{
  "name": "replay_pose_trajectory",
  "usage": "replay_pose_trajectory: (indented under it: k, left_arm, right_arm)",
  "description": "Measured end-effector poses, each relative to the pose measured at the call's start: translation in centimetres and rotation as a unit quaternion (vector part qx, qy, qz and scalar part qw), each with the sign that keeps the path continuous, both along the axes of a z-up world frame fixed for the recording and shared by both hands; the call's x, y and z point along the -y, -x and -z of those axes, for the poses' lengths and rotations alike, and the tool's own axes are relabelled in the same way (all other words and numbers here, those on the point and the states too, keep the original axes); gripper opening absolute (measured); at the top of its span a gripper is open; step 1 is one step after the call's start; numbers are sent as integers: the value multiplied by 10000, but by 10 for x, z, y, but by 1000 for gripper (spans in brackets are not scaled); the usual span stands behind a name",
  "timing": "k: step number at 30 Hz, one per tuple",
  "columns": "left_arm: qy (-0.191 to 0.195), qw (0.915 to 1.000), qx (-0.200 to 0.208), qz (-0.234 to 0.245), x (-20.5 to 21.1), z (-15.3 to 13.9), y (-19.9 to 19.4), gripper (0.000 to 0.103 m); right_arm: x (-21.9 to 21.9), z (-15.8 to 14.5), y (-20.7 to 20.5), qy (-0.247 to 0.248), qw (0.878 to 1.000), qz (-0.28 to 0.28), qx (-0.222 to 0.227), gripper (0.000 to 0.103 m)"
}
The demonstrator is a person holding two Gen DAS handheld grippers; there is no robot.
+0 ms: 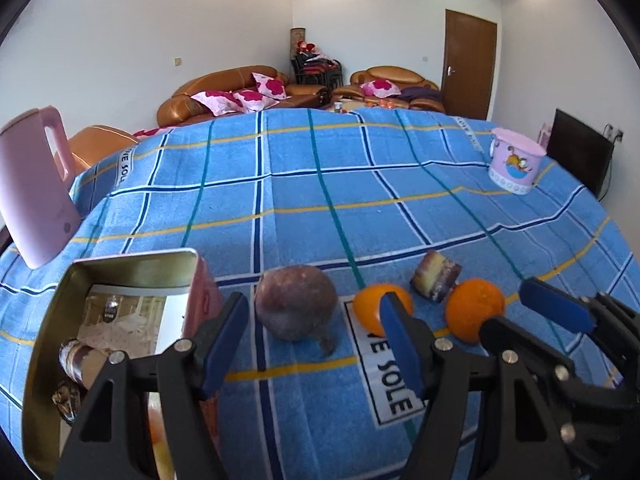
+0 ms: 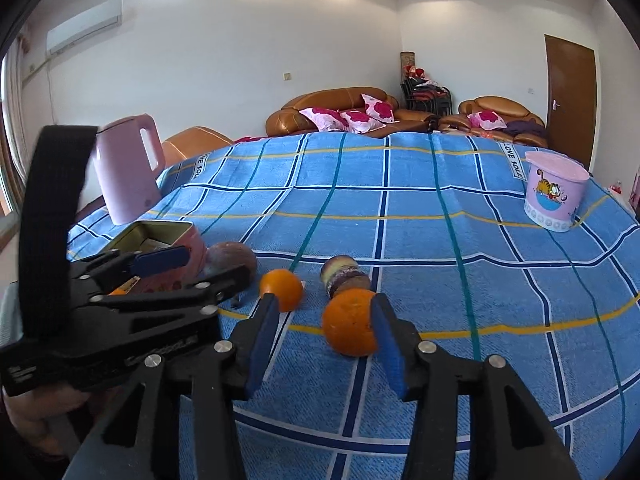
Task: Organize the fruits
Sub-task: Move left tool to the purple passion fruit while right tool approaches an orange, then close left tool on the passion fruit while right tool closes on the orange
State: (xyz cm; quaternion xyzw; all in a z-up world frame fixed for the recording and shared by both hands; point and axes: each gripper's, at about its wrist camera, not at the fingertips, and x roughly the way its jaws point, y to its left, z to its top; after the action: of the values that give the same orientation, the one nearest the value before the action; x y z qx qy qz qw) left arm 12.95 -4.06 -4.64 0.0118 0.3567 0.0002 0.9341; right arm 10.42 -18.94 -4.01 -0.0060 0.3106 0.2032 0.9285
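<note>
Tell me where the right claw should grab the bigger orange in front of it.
Grip the bigger orange across its widest middle, coming from the near side at a downward slant. It is round and sits free on the cloth; the right claw is open, one pad already beside it.

Both hand-held grippers, side by side, angled downward.

The left gripper (image 1: 316, 340) has its blue-padded fingers (image 1: 226, 344) parted, nothing pressed between them. The right gripper (image 2: 324, 344) stands just to its right, its fingers (image 2: 262, 344) likewise apart; the right-hand pad lies against an orange, the left-hand pad clear of it.
</note>
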Motion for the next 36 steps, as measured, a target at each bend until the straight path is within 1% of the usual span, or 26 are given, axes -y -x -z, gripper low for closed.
replay_pose_trajectory:
  k: [3,4,7,10,13,14,17,18,19,20,23,25,26,29,31,34,36]
  left_arm:
    - [53,9998,-172,-48,3,6,-7,70]
    - [-1,9998,-160,-130,5,7,-8,71]
    - [14,9998,-75,-209,5,8,-11,74]
    - [138,9997,-107,-190,-3,9,-13,74]
    - [318,9991,-175,-241,-19,11,-15,78]
    - [315,9990,-153,-271,-25,10,-15,76]
    - [305,9990,-164,-268,-28,11,-16,73]
    - [270,9992,-196,-211,-25,11,-16,70]
    - [227,9994,-254,-116,-21,13,-17,62]
    - [100,9996,-254,-100,-17,13,-17,59]
    - [-43,9994,-350,31,-8,15,-21,57]
    - [23,9989,-464,39,-10,17,-25,54]
    - [189,9987,-462,55,-15,17,-25,53]
    - [373,9984,-410,89,-20,15,-21,52]
    - [451,9988,-192,43,-23,10,-13,52]
    - [444,9987,150,-197,-30,3,-2,52]
    - [537,9978,183,-349,-38,2,0,52]
  right_arm:
    - [0,2,0,-57,10000,-12,-64,50]
    - [0,2,-1,-65,9999,-7,-86,50]
    - [2,4,-1,-139,9998,7,-141,50]
    - [2,5,1,-91,9999,29,-119,51]
    - [3,3,2,-81,9999,61,-95,51]
    - [3,2,2,-72,9999,68,-76,51]
    - [-1,0,1,-34,10000,33,-60,51]
    - [-3,0,0,-18,10000,21,-67,51]
    - [-5,-1,0,-3,10000,12,-60,51]
    - [-6,-2,1,7,10000,5,-42,51]
    - [-8,-2,0,27,10000,-6,-26,51]
    - [-10,-2,-1,51,10000,-2,-43,51]
    - [-10,-2,-1,54,10000,-6,-44,51]
    - [-11,-2,-3,90,10000,-12,-30,51]
    - [-15,-2,-6,165,9998,-62,-31,51]
    - [-23,-2,-8,339,9992,-189,-2,51]
    - [-29,-1,-12,428,9986,-311,-44,51]
